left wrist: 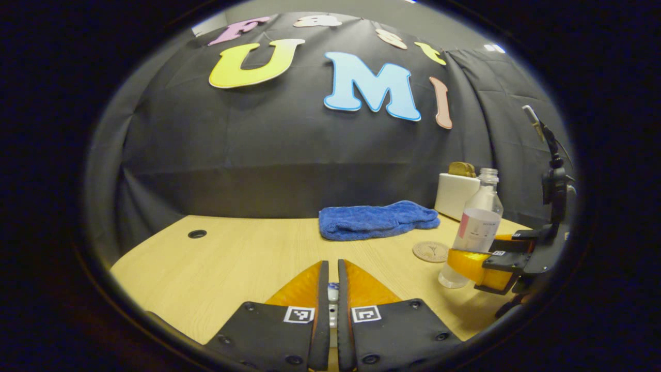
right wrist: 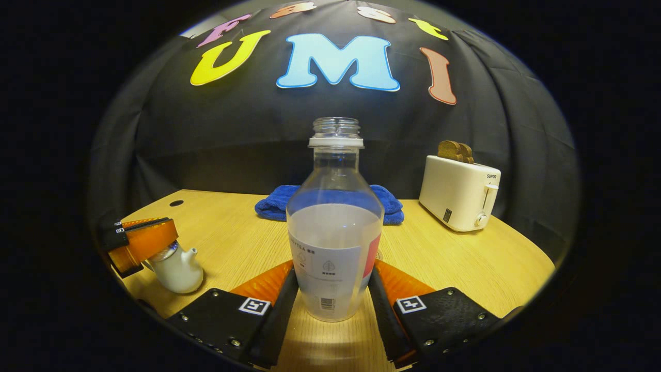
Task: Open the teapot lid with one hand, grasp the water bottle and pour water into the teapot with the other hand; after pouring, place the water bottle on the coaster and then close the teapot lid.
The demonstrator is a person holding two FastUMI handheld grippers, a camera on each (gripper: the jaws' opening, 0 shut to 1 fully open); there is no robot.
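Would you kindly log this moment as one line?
left gripper shut on white teapot lid | right gripper around clear plastic water bottle | round coaster bare

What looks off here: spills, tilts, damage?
Nothing stands out. The clear plastic water bottle is uncapped but upright in the right gripper, the wooden table looks dry, and the white ceramic teapot sits intact, its lid pinched by the left gripper.
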